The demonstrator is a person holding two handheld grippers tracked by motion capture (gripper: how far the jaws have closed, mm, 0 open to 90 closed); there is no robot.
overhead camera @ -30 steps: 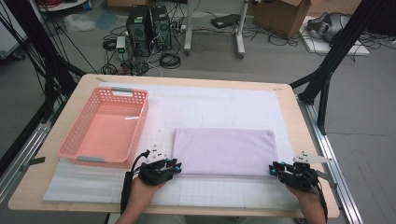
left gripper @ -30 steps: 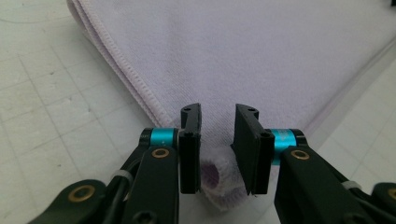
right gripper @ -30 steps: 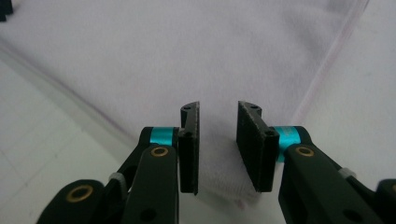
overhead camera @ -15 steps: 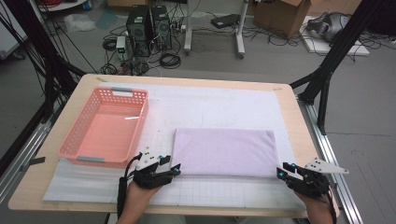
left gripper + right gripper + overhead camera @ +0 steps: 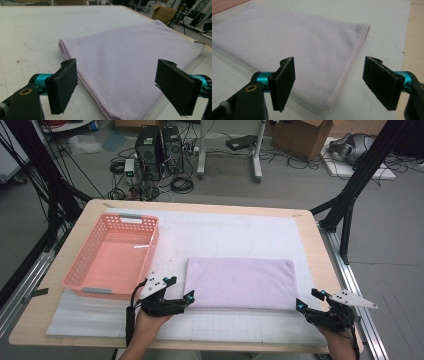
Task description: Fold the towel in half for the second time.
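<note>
Lavender towel [image 5: 239, 282] is lying folded flat on the white mat [image 5: 240, 235], toward the table's near edge, right of the pink basket [image 5: 112, 255]. Left gripper [image 5: 186, 298] is sitting at the towel's near-left corner, right gripper [image 5: 303, 304] at its near-right corner. Both sets of jaws have just been opening and are standing spread, pinching nothing; the towel corners are lying free beyond the pads.

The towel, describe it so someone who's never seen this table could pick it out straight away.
On the white mat covering the wooden table, look right of the pink basket. The towel lies flat near the front edge, between the two grippers. It is the only cloth: pale lilac, folded into a rectangle.
</note>
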